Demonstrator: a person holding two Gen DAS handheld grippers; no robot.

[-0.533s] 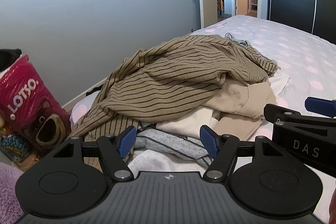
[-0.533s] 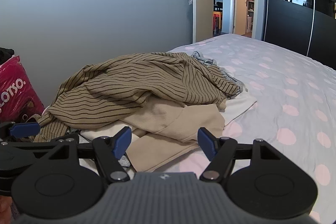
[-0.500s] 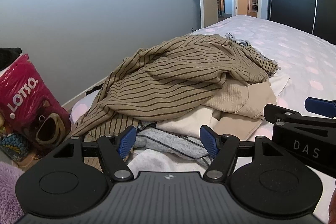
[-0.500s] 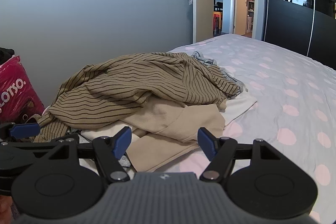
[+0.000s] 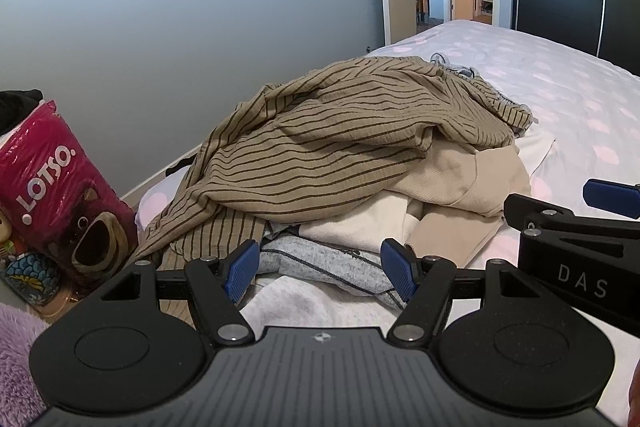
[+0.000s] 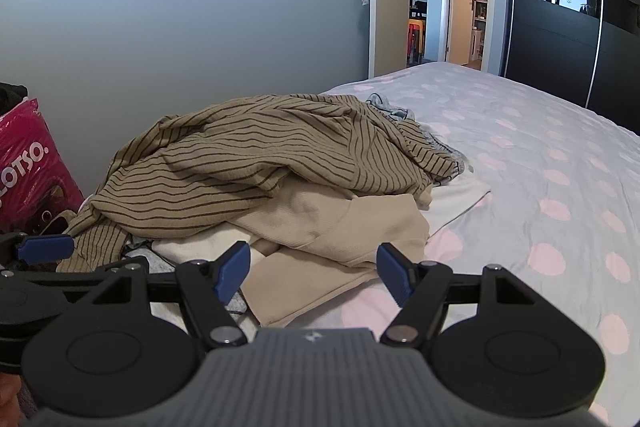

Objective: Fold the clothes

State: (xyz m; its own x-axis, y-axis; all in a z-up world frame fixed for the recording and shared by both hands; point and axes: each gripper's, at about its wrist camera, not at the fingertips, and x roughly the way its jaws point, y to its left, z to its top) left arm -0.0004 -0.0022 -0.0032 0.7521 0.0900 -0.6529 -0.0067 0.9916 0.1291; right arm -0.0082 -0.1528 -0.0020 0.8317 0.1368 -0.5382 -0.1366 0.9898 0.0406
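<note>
Left wrist: clothes pile [image 5: 352, 163] on bed [image 5: 560, 95], untouched.

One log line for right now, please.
left tool: open, empty | right tool: open, empty | clothes pile: unfolded on bed

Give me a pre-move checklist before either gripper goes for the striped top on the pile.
1. Left gripper open, nothing between the pads: ok.
2. Right gripper open and empty: ok.
3. Tan brown-striped top on top of the heap, uncovered: ok.
4. Bare stretch of pink-dotted bedsheet beside the pile for laying it flat: ok.
5. Beige ribbed garment underneath free of the striped one: cannot tell.
6. Pink Lotso bag apart from the pile: ok.
</note>
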